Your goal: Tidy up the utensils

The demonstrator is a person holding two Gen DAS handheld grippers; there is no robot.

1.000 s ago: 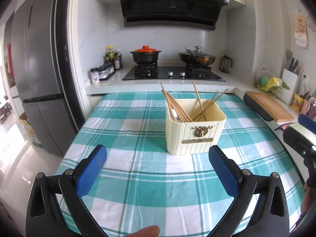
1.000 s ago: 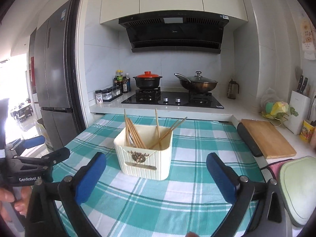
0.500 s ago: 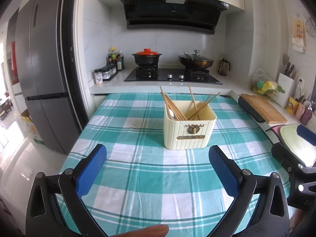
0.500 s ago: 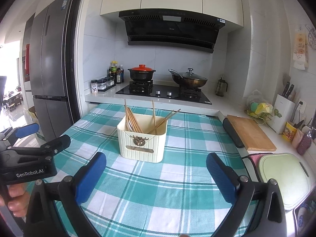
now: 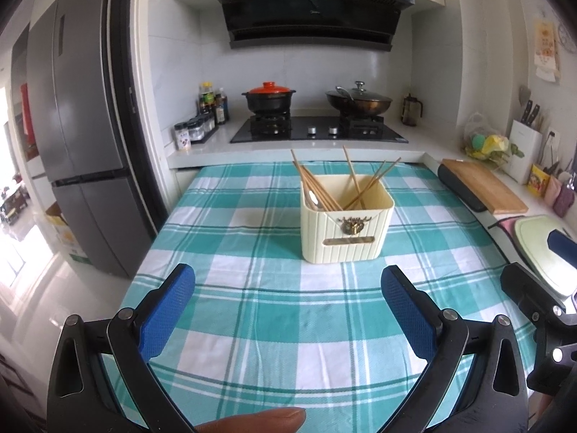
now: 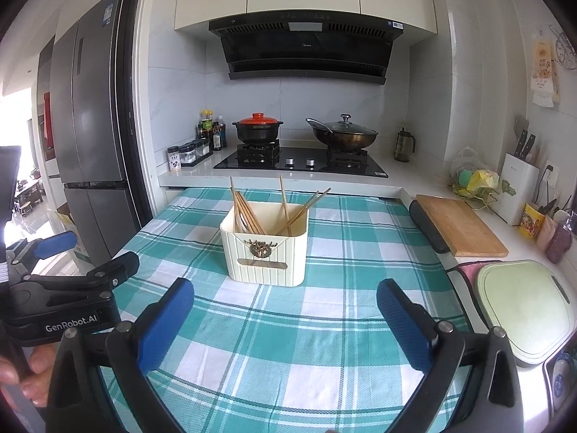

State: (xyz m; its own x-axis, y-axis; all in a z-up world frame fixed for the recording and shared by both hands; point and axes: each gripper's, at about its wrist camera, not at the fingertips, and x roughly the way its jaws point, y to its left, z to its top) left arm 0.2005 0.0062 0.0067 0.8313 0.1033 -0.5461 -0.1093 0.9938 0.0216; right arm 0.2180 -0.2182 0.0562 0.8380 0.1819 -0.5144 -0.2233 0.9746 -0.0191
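Kitchen, table covered by a teal-and-white checked tablecloth [image 5: 274,310]. Landmark: cream ribbed utensil box [image 5: 346,223] with a brass ornament on its front, standing upright on the cloth toward the far end of the table.

Far left of the box: grey double-door fridge [image 5: 79,137], shiny pale floor below it. Left and behind the box: spice jars [image 6: 187,153] and dark sauce bottles [image 5: 212,104] on the white counter. Directly behind the box: black gas hob [image 5: 317,131] with a black clay pot with red lid [image 5: 268,95] on the left burner and a lidded wok [image 5: 359,101] on the right; black range hood [image 6: 306,50] and cream cabinets above. Inside the box: wooden chopsticks [image 5: 317,184], one bunch leaning left, a few leaning right; something pale among them, cannot tell what.

Right of the box: wooden cutting board [image 6: 461,225] on the side counter, white knife block [image 6: 519,187] beyond it, a pale green board [image 6: 526,310] nearer the cameras.

Left gripper [image 5: 288,310] hovers over the cloth nearer than the box, blue pads spread wide, nothing between them; a fingertip [image 5: 252,420] shows at the bottom edge. Right gripper [image 6: 285,317] likewise in front of the box, jaws wide apart, empty.
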